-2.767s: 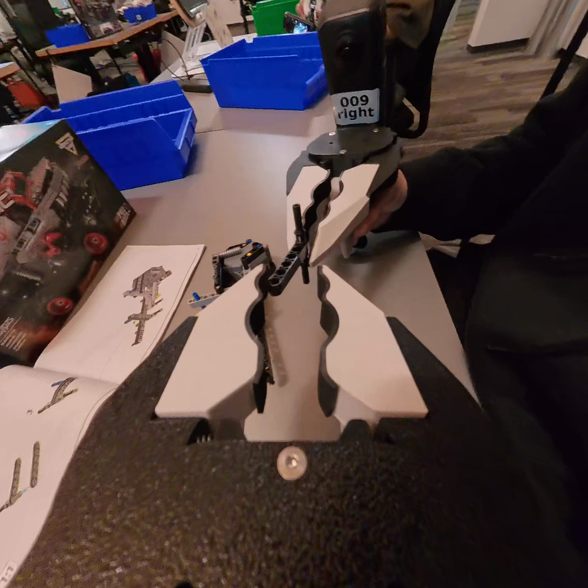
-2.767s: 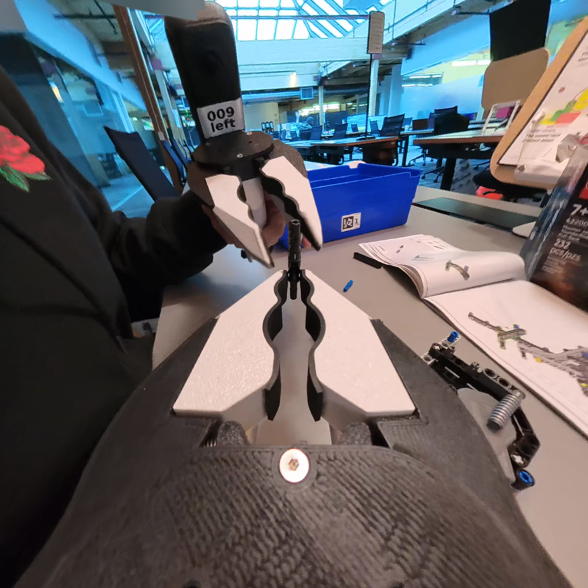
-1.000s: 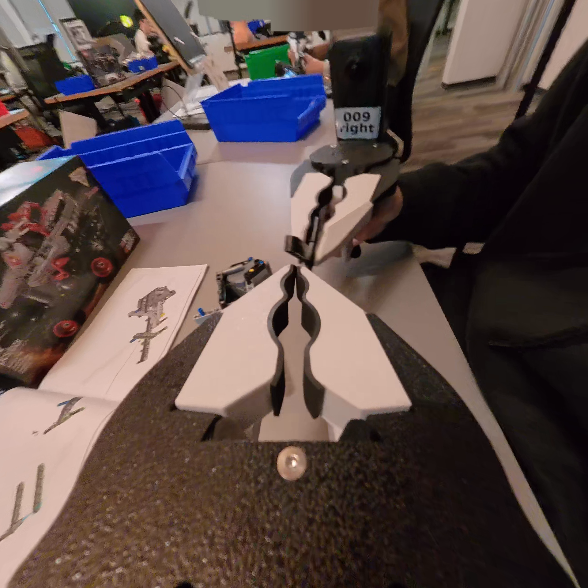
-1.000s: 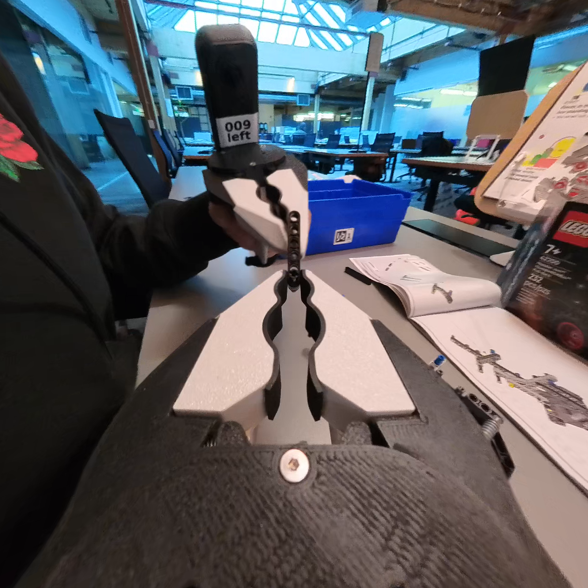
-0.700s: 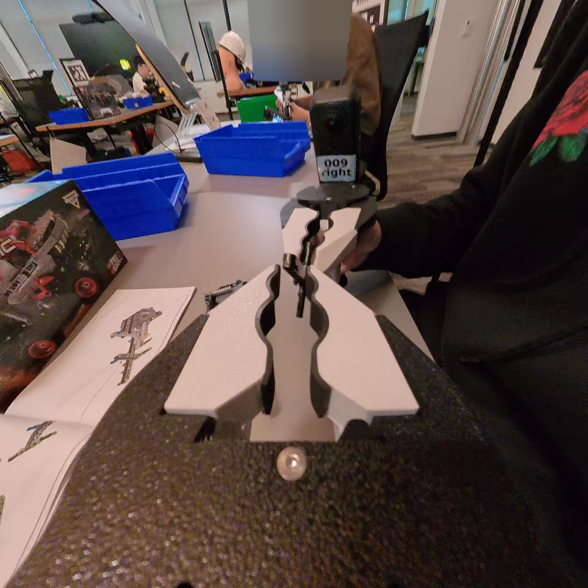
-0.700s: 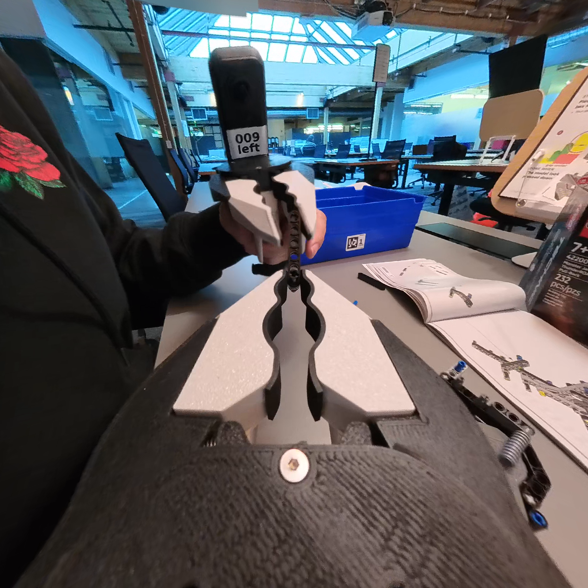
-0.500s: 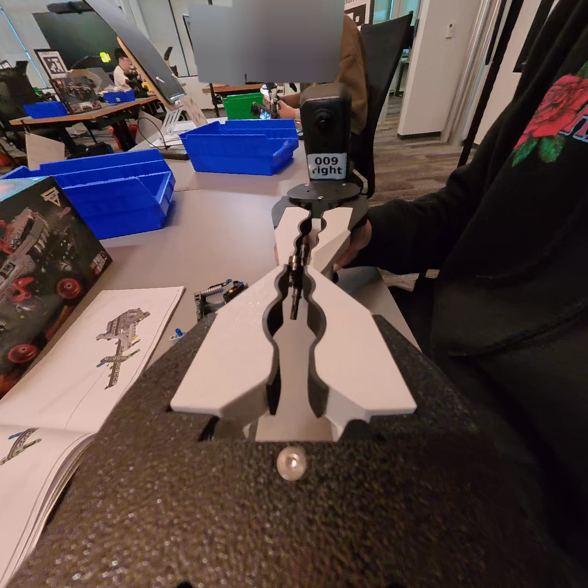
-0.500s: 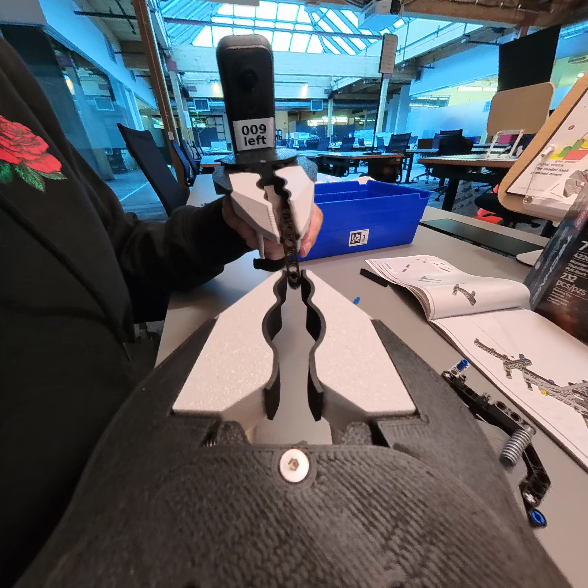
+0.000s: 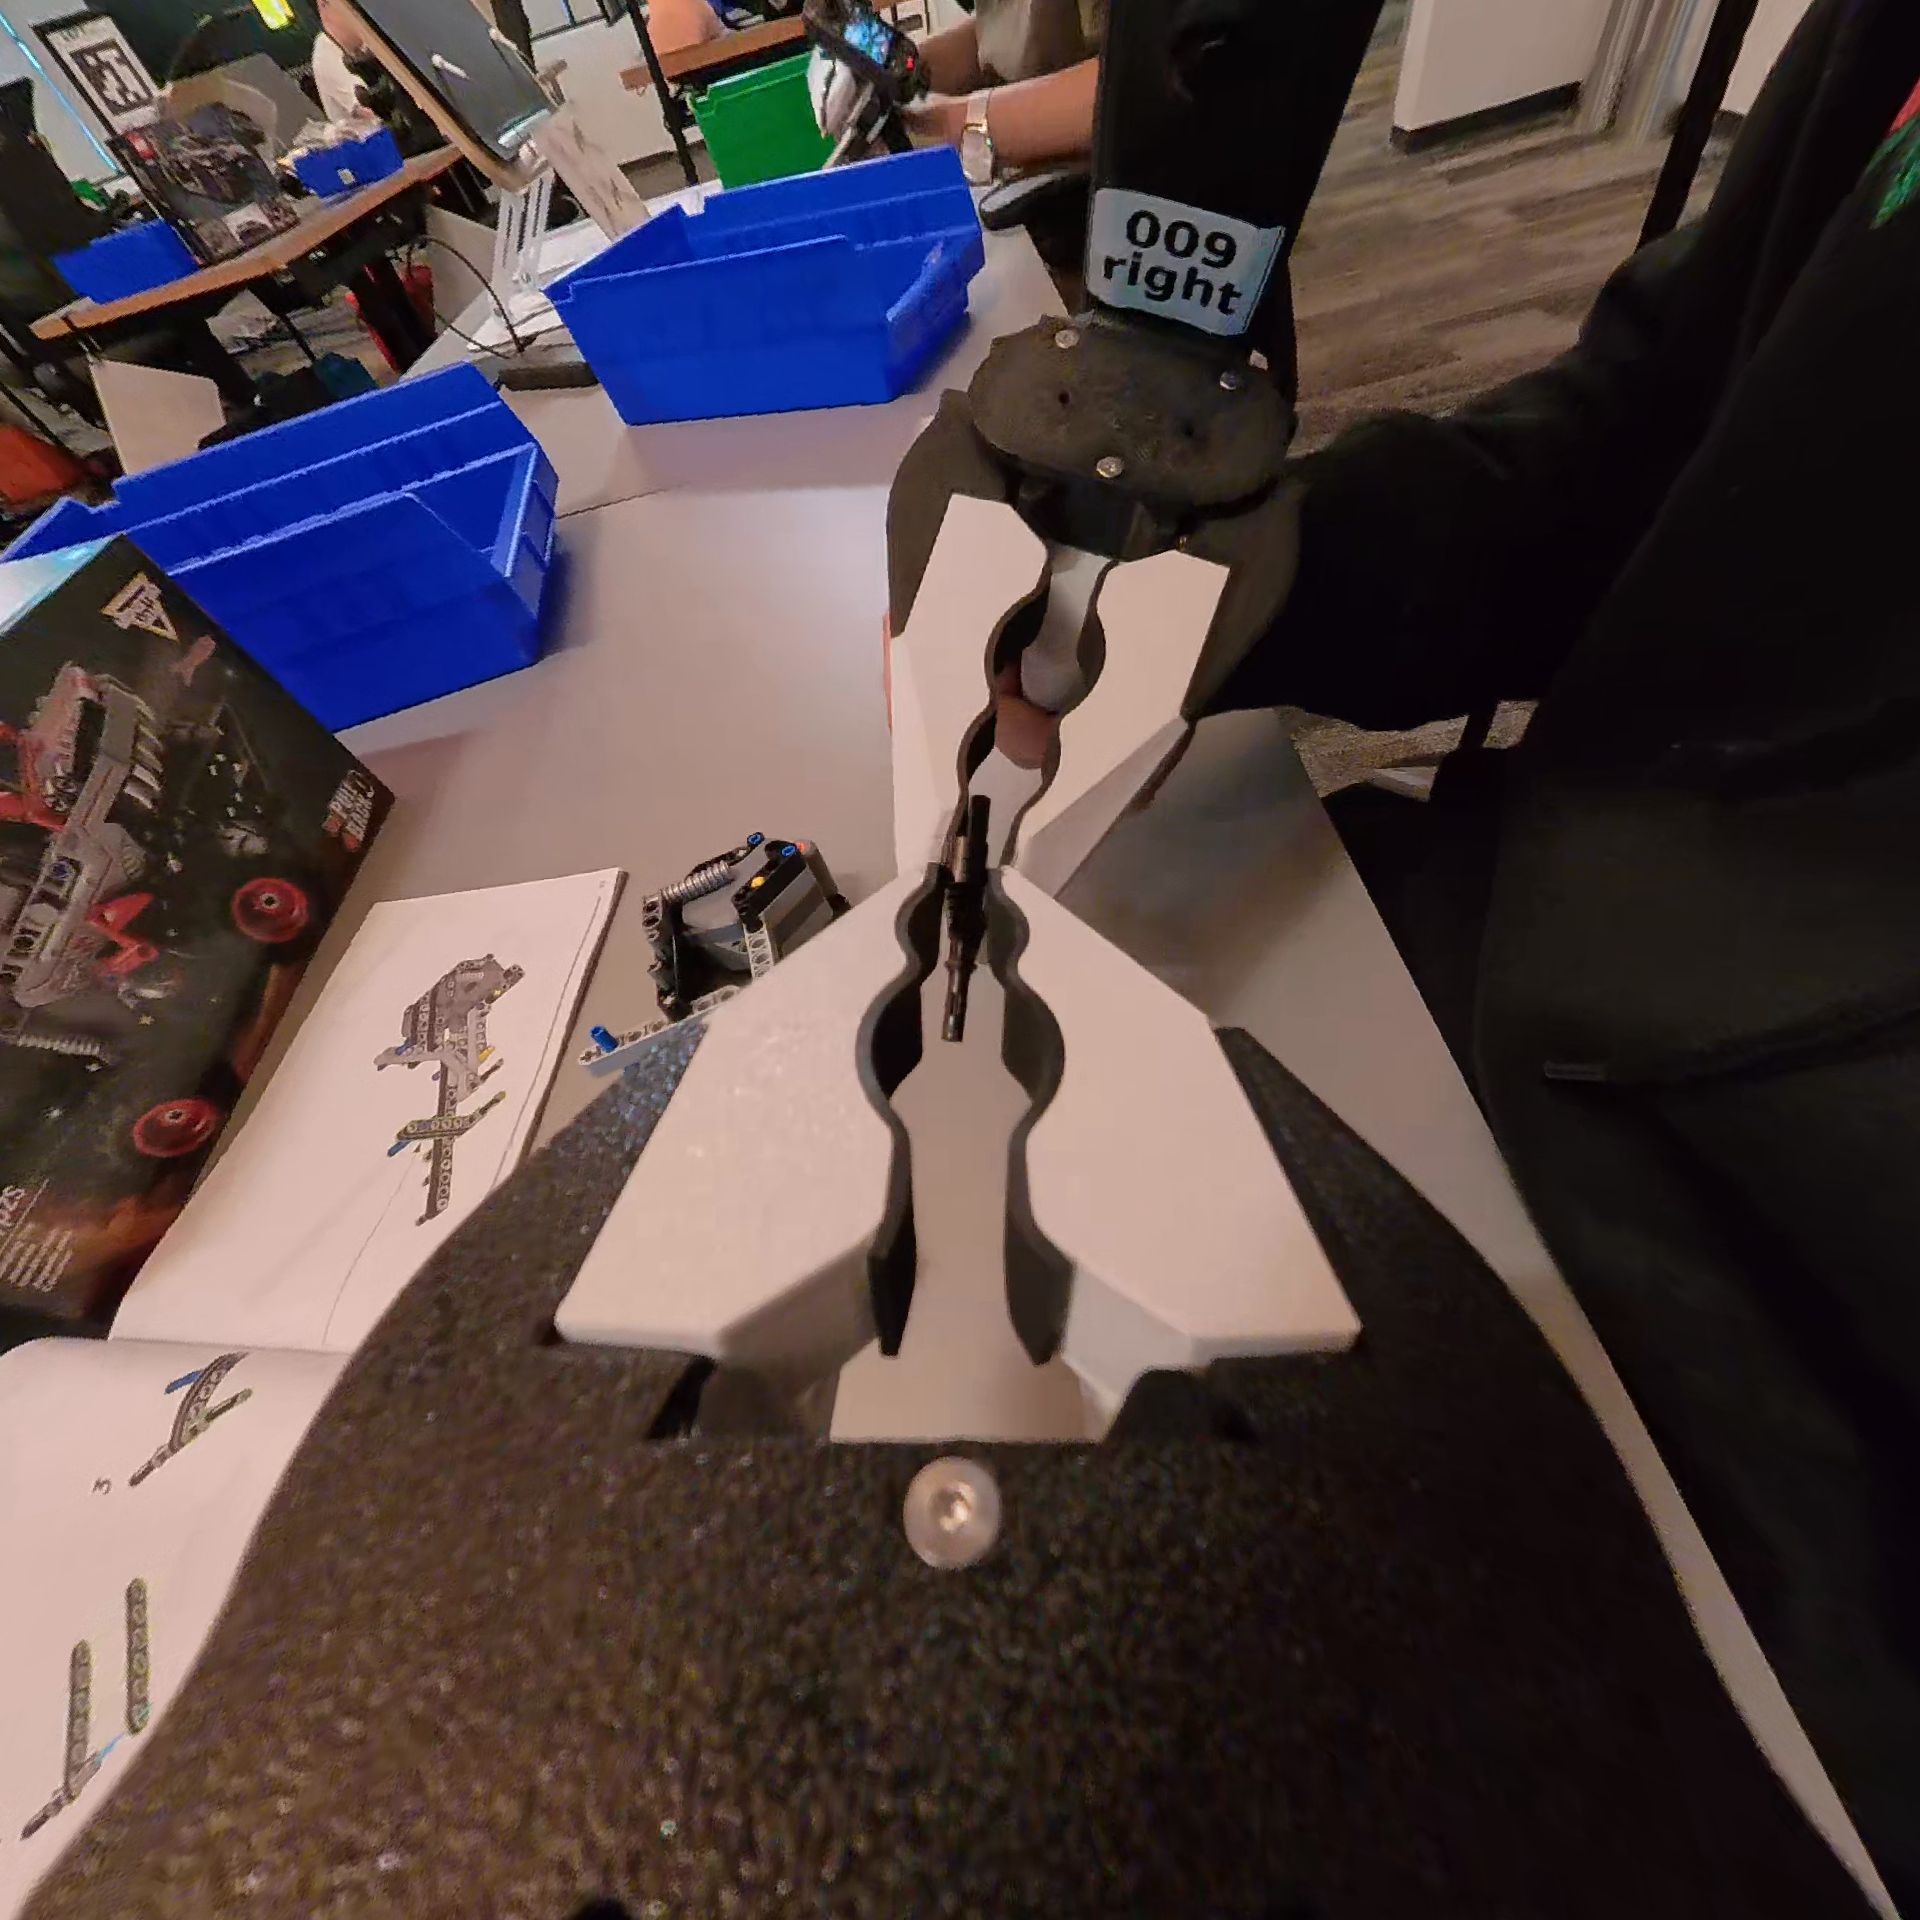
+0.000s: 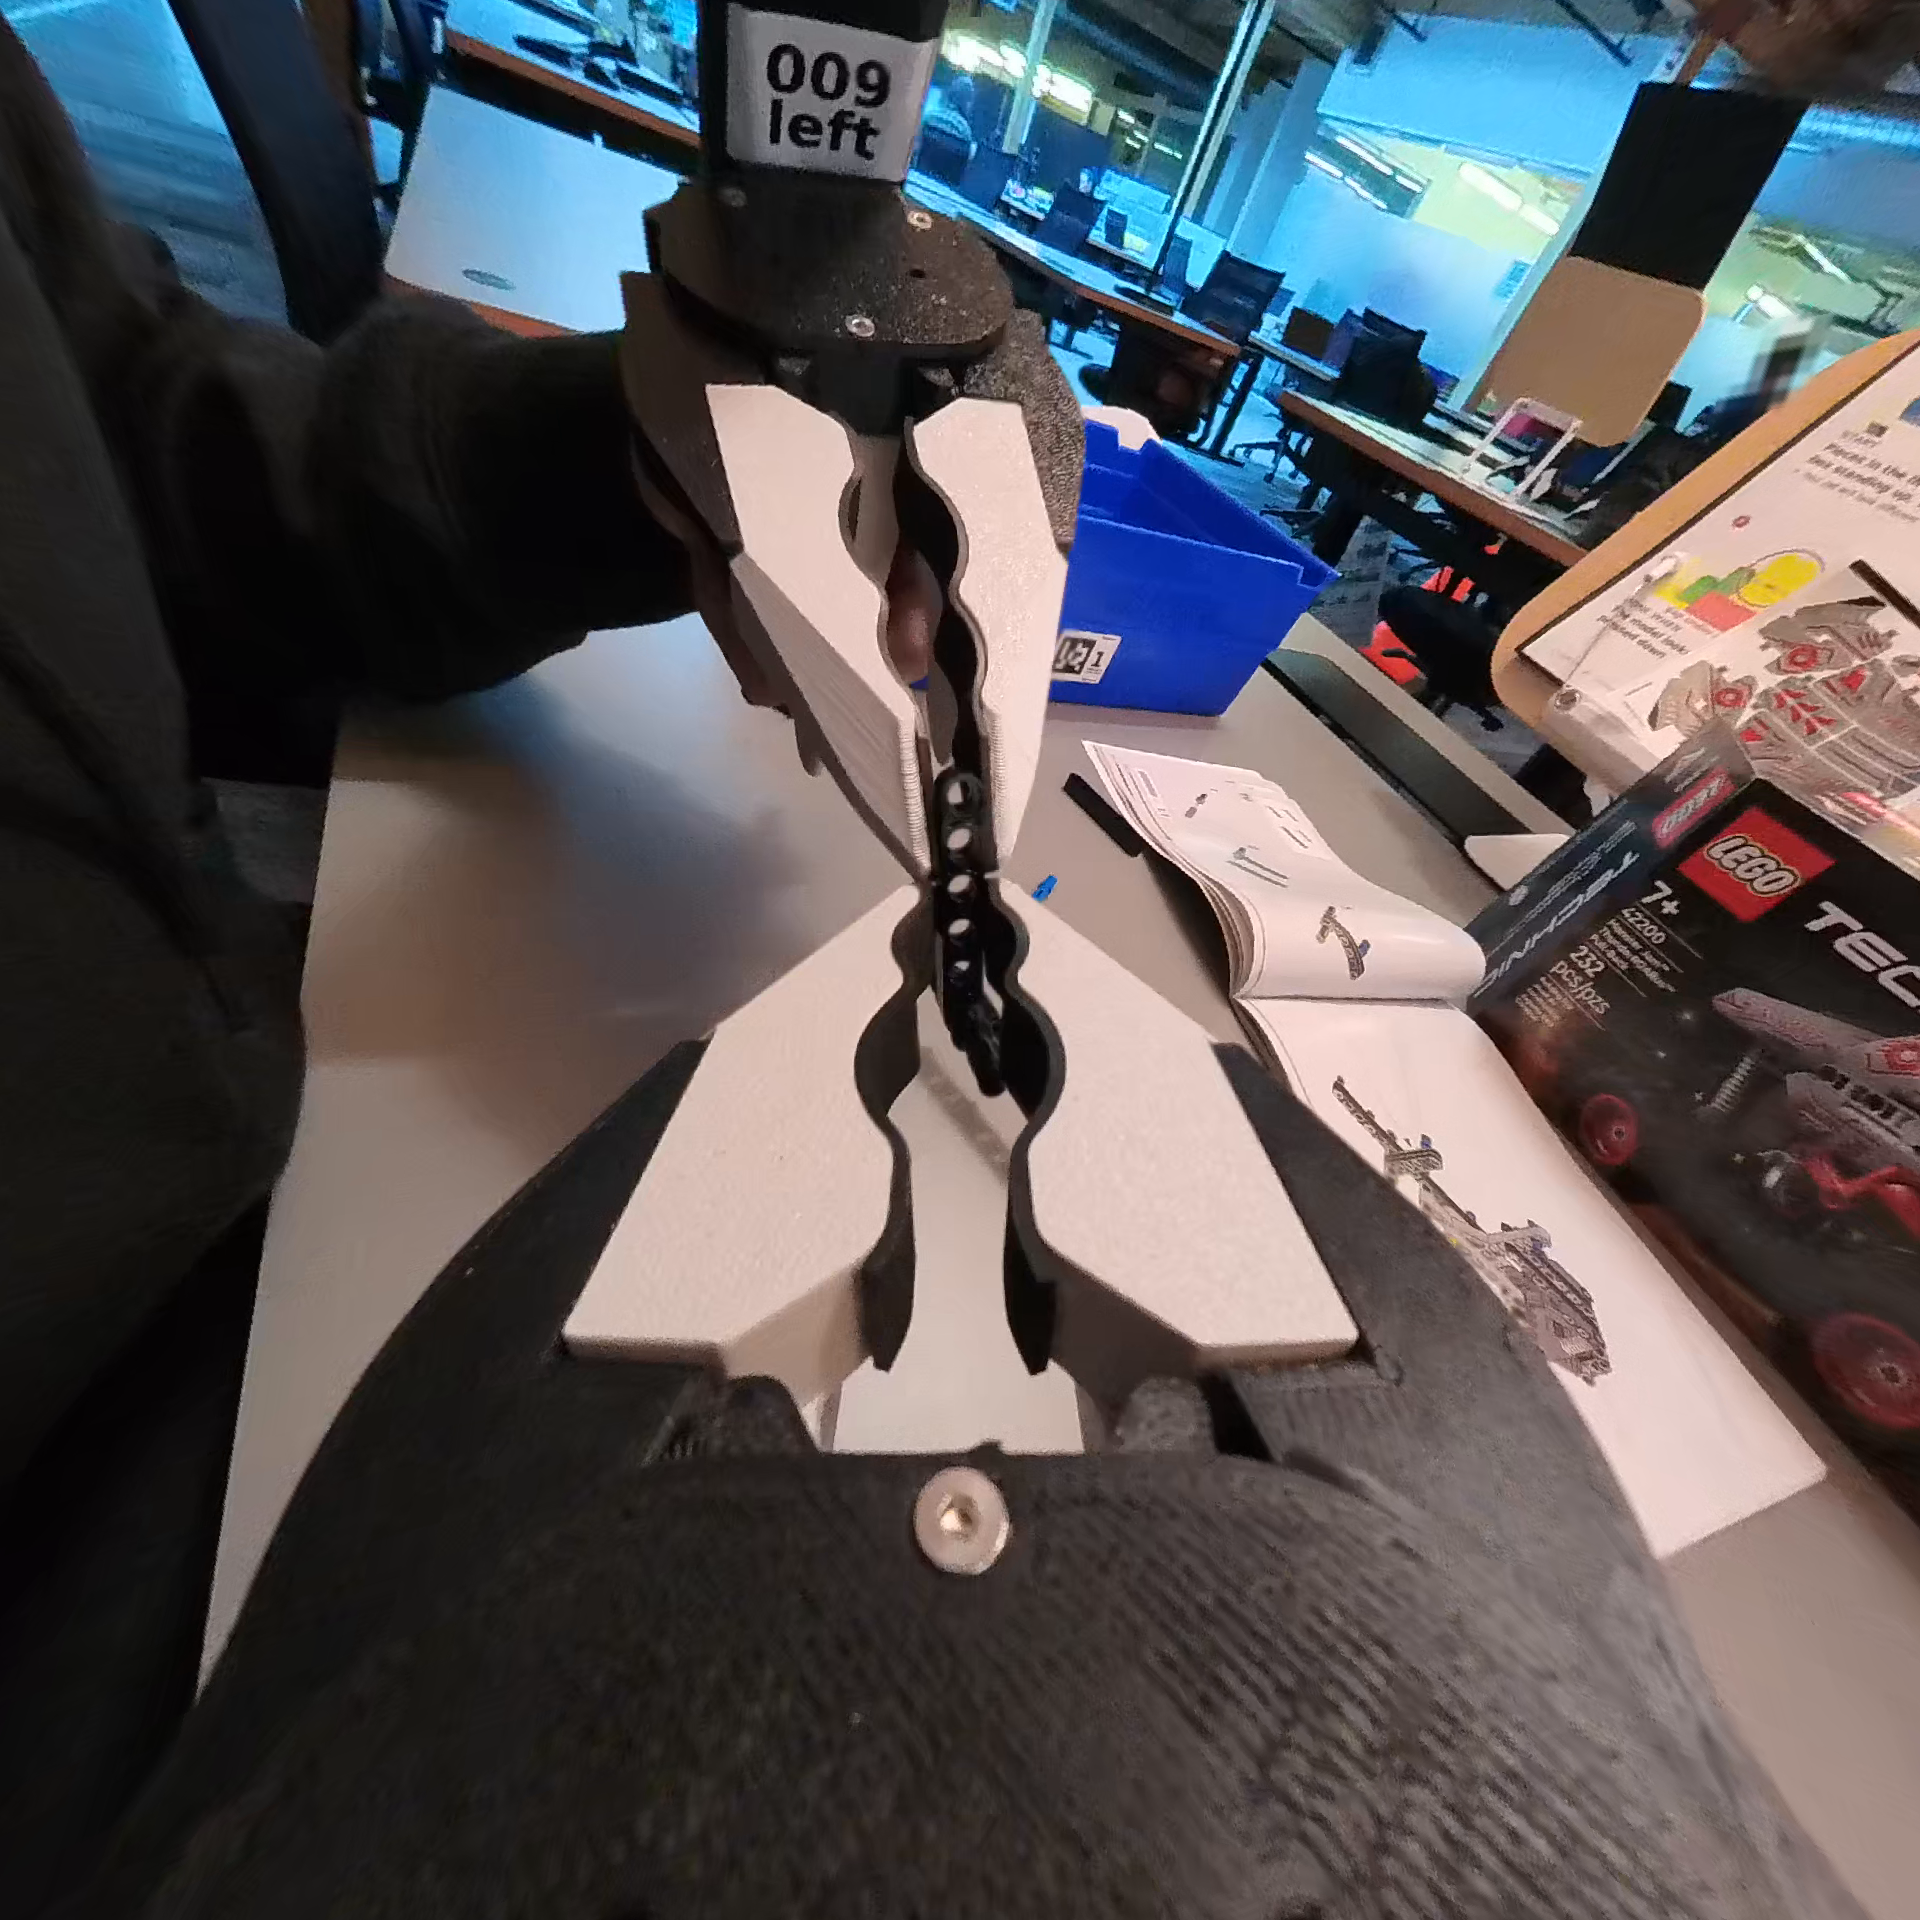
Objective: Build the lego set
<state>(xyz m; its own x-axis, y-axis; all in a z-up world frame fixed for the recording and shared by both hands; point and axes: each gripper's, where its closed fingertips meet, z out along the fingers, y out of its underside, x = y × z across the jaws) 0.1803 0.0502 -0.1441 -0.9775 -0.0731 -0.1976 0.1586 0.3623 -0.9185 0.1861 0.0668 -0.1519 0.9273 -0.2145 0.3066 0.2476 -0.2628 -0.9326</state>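
Grey table | black beam upright, pinched by left tongs and right tongs

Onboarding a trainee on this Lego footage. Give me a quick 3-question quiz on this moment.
1. True or false: the black Lego piece lies on the table.
2. What sits beside the open manual? A cup; B partly built assembly; C scissors.
3. Fill in: the bins are ___.
Key: 1 false, the left tool and right tool both pinch it in the air; 2 B; 3 blue.
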